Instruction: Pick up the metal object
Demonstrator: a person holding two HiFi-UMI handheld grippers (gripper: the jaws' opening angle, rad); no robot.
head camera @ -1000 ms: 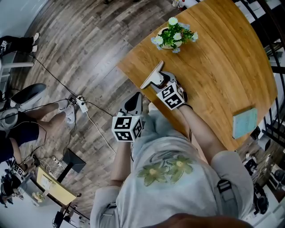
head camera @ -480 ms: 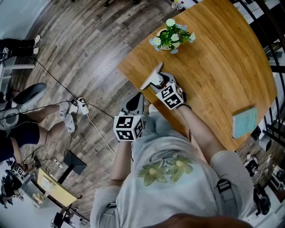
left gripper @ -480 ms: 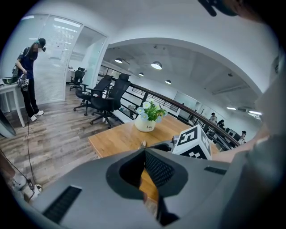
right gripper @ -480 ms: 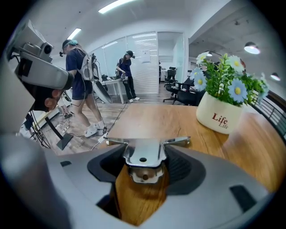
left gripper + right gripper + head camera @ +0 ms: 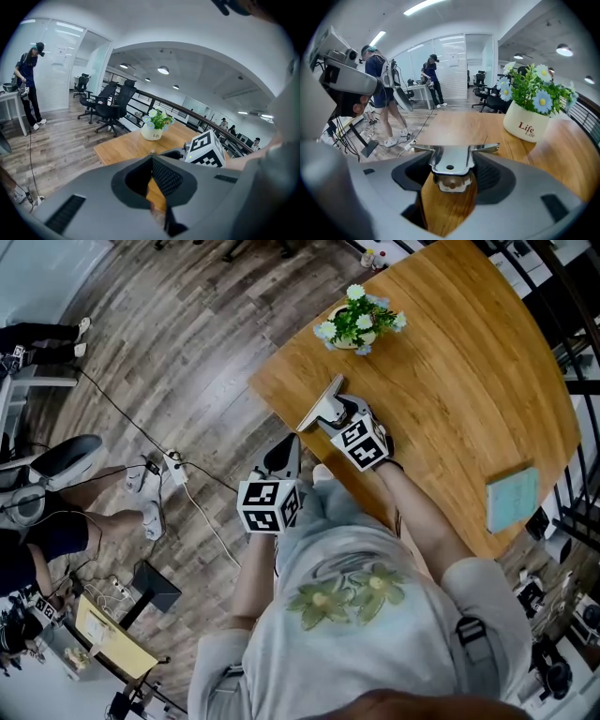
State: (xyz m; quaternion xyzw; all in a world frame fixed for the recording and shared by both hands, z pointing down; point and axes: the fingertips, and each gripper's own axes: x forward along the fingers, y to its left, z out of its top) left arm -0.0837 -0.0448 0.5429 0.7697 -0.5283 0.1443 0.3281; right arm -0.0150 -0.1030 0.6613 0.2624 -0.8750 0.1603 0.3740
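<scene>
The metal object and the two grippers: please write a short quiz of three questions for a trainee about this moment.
1. True or false: the right gripper is shut on the metal object.
2. Which thing stands on the table beyond the metal object? A) a white pot of flowers B) a kettle C) a laptop
3. Short answer: which gripper holds nothing between its jaws?

Key: 1 true. 2 A. 3 the left gripper.
</scene>
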